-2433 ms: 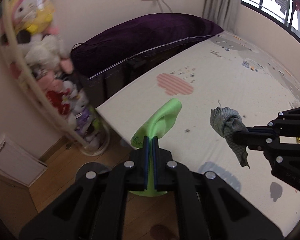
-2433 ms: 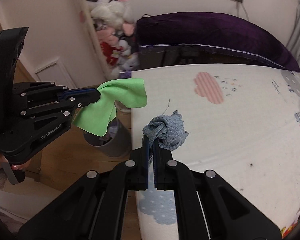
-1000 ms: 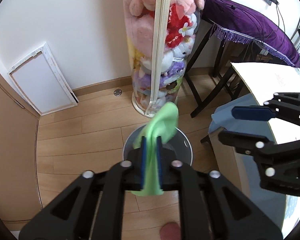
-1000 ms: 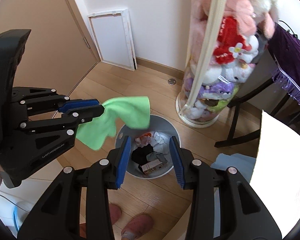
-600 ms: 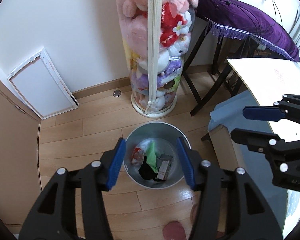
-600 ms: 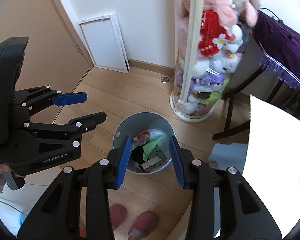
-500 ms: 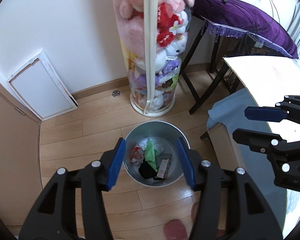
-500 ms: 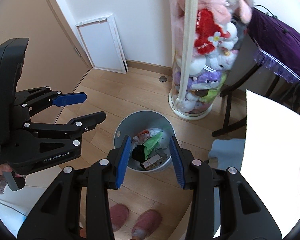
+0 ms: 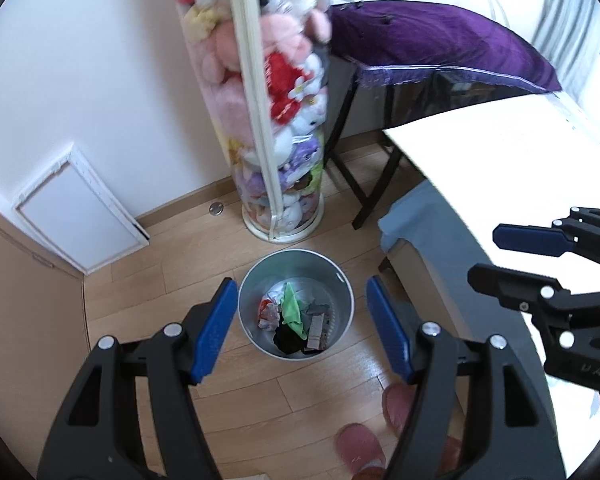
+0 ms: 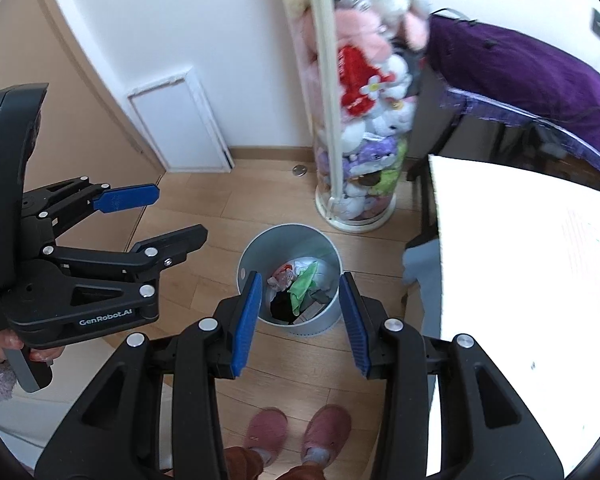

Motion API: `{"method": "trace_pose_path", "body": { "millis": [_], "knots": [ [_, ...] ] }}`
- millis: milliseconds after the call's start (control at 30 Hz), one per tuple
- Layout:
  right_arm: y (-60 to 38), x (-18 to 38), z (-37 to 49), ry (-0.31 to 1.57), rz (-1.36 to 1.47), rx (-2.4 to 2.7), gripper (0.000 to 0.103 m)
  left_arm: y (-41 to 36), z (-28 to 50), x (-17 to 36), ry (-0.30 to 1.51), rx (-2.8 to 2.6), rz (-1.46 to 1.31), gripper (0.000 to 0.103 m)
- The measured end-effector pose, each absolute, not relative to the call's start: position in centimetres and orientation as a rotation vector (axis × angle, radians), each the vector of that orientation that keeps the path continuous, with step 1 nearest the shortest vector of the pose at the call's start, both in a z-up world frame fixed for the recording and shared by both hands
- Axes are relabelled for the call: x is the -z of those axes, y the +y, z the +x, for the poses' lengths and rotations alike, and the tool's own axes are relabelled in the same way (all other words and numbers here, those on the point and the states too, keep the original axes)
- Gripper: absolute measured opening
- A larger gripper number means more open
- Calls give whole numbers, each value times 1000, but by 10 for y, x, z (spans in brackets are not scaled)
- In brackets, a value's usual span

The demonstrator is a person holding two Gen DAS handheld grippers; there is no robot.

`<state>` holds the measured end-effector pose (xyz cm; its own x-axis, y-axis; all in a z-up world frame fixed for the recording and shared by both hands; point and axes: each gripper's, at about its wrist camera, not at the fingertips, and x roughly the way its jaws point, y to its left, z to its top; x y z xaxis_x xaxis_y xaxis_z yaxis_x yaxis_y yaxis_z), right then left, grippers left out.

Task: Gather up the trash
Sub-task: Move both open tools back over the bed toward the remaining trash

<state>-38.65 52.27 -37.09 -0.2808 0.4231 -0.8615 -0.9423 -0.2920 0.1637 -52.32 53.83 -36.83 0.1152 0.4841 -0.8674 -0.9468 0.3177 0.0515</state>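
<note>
the left gripper (image 9: 300, 328) hangs over the bin (image 9: 342, 280) with its jaws spread wide and nothing between them; they have just been opening. the green cloth (image 9: 292, 310) lies inside the bin, on top of crumpled paper, a dark rag and other scraps. the right gripper (image 10: 300, 312) is also above the bin, jaws apart and empty, its blue pads (image 10: 244, 320) framing the bin's mouth in the right wrist view. from there the left gripper shows at the left edge, held by a hand (image 10: 20, 348) at its grip. the bin stands on a wooden floor (image 9: 148, 280), just in front of a clear tube of plush toys (image 9: 280, 120). a white bed (image 9: 520, 152) lies to the right, with a purple cloth (image 9: 440, 48) over a stand behind it. a white panel (image 9: 76, 216) leans on the wall. pink slippers (image 10: 296, 432) are at the bottom.
</note>
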Motion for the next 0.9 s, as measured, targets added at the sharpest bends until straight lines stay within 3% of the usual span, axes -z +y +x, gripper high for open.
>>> {"method": "trace_pose_path", "body": {
  "millis": [167, 467, 900],
  "knots": [
    [493, 329, -368, 872, -826, -1667, 44, 518, -505, 332, 960, -1059, -574, 67],
    [414, 255, -300, 891, -651, -1445, 44, 469, -437, 269, 980, -839, -425, 67],
    [220, 184, -143, 913, -381, -973, 44, 359, -255, 209, 984, -436, -191, 70]
  ]
}}
